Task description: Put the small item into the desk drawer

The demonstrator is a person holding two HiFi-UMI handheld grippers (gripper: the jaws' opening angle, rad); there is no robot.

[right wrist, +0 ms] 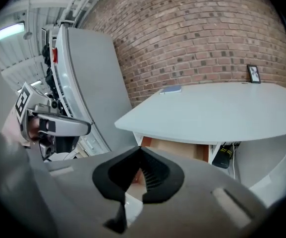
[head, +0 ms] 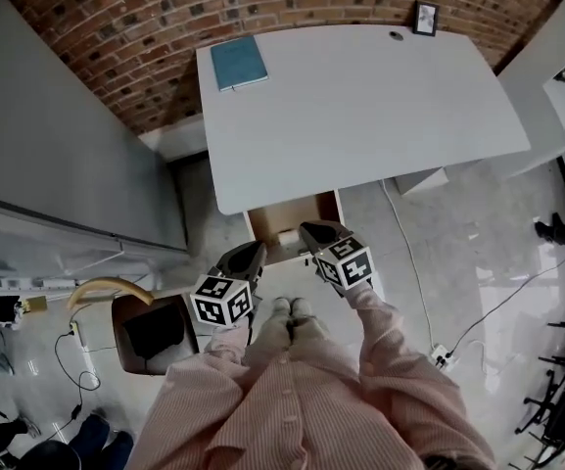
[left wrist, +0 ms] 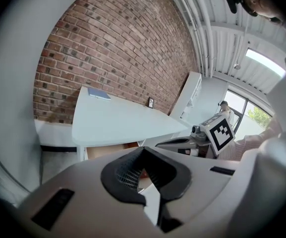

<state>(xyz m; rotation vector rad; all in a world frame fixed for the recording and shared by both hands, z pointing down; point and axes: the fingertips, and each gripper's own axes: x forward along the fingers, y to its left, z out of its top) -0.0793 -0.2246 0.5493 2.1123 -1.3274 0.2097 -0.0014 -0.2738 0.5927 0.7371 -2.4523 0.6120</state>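
Observation:
A white desk (head: 360, 106) stands against a brick wall, and its wooden drawer (head: 267, 218) is pulled open under the front edge. A small pale item (head: 287, 235) lies inside the drawer. My left gripper (head: 253, 255) hovers just in front of the drawer's left side, its jaws together and empty (left wrist: 143, 155). My right gripper (head: 313, 231) hangs over the drawer's right side, shut with nothing between its pads (right wrist: 140, 155). Both gripper views look over the drawer (left wrist: 110, 150) (right wrist: 177, 148) toward the desk top.
A blue notebook (head: 238, 63) lies at the desk's far left corner and a small picture frame (head: 425, 18) stands at the far right. An open brown box (head: 150, 333) sits on the floor to my left. A cable and power strip (head: 441, 355) lie to my right.

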